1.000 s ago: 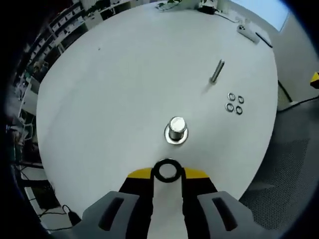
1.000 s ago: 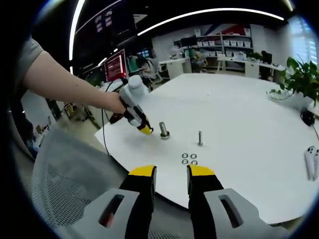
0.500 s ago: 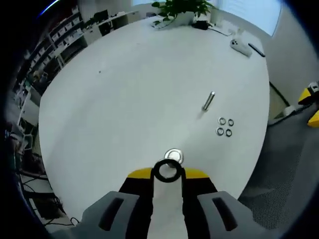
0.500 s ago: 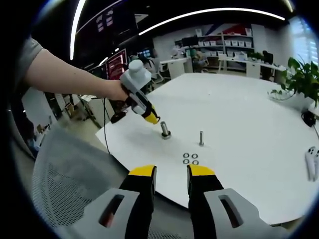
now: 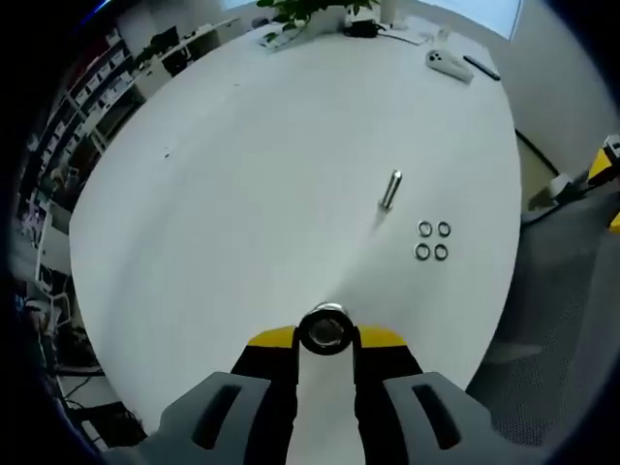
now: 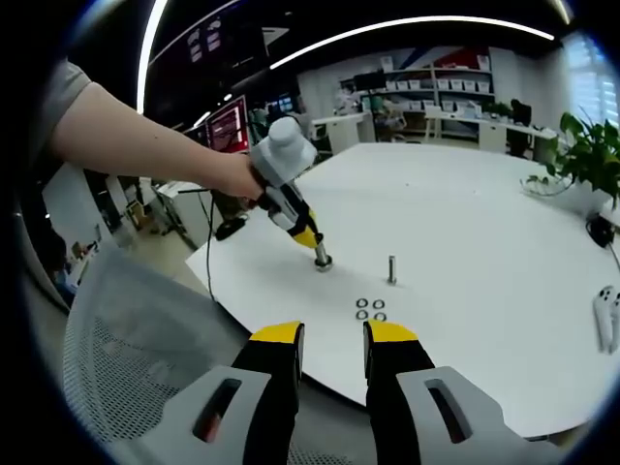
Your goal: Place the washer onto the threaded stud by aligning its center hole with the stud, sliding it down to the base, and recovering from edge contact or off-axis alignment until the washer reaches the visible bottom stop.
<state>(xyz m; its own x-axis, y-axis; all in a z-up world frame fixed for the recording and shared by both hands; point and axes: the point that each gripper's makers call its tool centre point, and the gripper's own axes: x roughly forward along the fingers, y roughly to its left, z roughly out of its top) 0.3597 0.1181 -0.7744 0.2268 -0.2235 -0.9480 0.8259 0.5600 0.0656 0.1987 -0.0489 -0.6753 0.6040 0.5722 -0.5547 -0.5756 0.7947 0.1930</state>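
Left tongs (image 5: 326, 336) grip washer (image 5: 325, 330) over stud (image 6: 321, 259).

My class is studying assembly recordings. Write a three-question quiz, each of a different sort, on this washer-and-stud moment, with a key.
1. True or false: the left gripper holds a washer between its jaws.
2. How many spare washers lie in the group on the white table?
3. Multiple choice: the second stud is A) lying flat, B) standing upright by itself, C) held by the right gripper.

Key
1. True; it hangs over the stud with a washer at its base.
2. Four.
3. B.
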